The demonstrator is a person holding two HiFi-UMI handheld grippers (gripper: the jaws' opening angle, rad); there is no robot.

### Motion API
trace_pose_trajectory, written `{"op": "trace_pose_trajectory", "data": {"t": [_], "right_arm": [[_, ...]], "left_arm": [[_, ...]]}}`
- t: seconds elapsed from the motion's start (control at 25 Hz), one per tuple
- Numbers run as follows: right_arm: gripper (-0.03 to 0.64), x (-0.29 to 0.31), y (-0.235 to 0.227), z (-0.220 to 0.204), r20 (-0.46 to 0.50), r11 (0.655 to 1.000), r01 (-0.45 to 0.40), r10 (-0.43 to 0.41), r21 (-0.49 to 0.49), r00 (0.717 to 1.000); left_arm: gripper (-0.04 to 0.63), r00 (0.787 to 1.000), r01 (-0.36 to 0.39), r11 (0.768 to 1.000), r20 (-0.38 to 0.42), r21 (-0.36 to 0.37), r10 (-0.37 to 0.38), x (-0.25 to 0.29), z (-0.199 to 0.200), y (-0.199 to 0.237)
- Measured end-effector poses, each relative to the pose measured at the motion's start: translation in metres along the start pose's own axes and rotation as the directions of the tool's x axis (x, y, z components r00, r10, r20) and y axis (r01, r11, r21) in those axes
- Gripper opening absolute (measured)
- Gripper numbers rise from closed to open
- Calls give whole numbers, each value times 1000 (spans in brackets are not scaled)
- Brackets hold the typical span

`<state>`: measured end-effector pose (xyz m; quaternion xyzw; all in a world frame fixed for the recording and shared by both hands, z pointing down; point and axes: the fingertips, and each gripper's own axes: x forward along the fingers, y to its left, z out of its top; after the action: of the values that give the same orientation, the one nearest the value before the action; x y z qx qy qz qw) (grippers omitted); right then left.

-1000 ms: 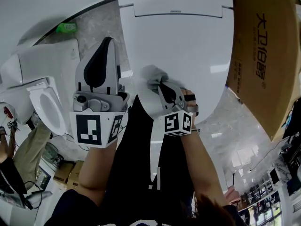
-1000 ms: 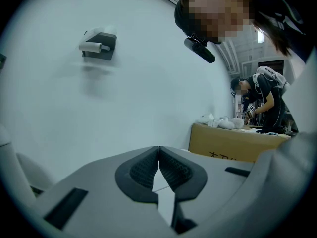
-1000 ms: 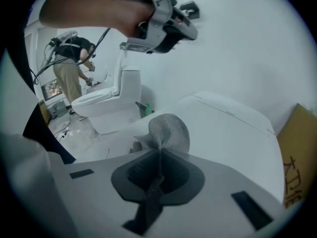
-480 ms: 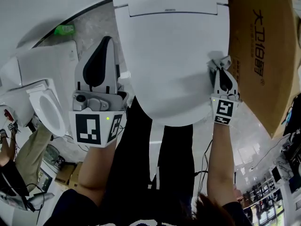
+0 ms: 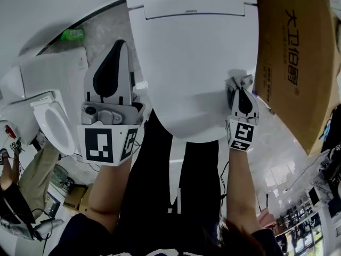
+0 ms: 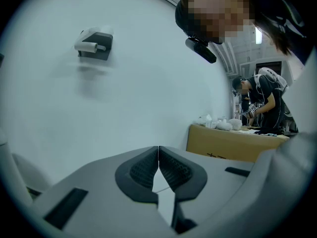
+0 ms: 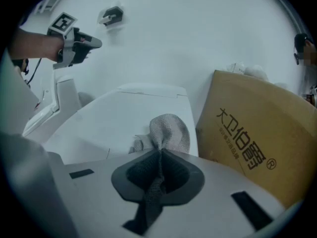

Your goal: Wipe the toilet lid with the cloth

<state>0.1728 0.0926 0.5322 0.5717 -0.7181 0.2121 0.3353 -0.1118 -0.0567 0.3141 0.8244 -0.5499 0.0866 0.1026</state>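
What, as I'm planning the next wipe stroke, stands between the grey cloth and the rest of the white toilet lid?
Nothing visible. The grey mesh cloth, pinched in the right gripper, sits at the right edge of the white toilet lid, which is otherwise bare. The brown cardboard box stands beside the lid.

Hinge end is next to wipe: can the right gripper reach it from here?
Probably yes. The right gripper, shut on the cloth, sits at the right edge of the toilet lid; bare lid lies ahead; the cardboard box stands alongside.
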Motion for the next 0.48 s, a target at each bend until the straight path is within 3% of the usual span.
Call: {"op": "trace_pose_trajectory", "data": {"t": [0.2, 0.36, 0.48], "right_arm": [[32, -4, 94, 8, 3, 977, -187, 188, -99, 982], [32, -9, 175, 11, -19, 914, -349, 353, -208, 935], [32, -13, 216, 11, -51, 874, -431, 431, -225, 901]], "left_arm": [[21, 1000, -1, 1000, 2, -1, 1, 0, 0, 0], [21, 1000, 0, 1000, -2, -2, 0, 3, -2, -3], [21, 1000, 0, 1000, -3, -3, 0, 5, -3, -5]]}}
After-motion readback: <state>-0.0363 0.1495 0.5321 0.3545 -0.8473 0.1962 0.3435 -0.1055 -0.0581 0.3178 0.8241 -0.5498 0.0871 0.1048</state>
